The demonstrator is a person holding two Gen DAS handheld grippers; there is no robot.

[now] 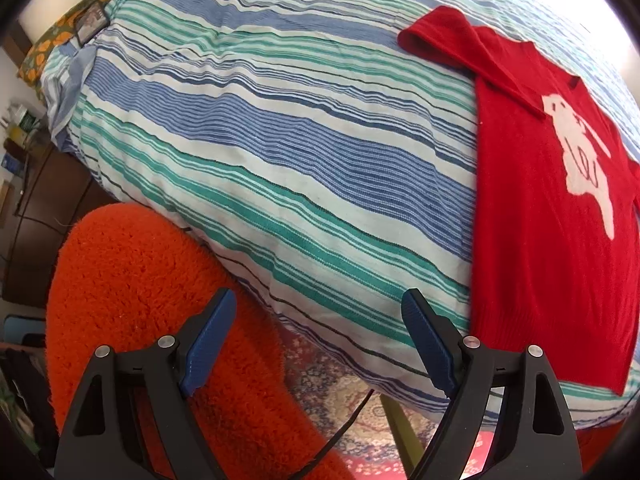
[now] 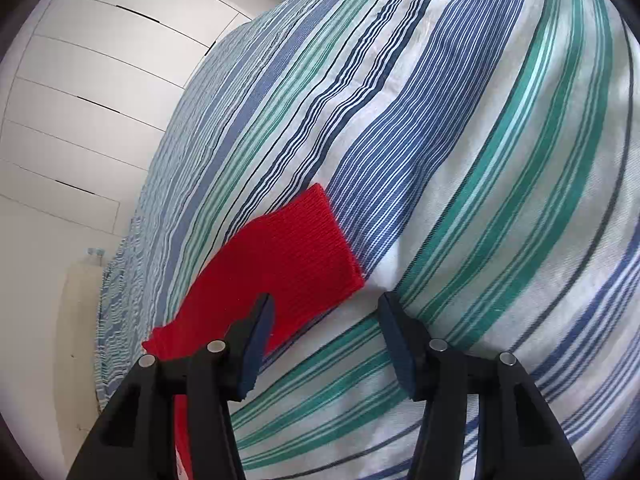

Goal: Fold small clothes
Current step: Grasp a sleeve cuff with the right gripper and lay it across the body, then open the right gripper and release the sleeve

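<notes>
- Lying flat on the striped bed cover [image 1: 280, 132]: small red sweater [image 1: 552, 216] with a white animal figure, over on the right, one sleeve [image 1: 440, 40] stretching toward the far left.
- Hovering near the bed's edge, well left of the sweater: left claw [image 1: 318, 340], jaws spread wide, gripping nothing.
- Hanging just over the other sleeve [image 2: 296, 264]: right claw [image 2: 324, 340], jaws also apart, not pinching yet.
- Sitting below the bed on the near left: fuzzy orange rug [image 1: 140, 300].
</notes>
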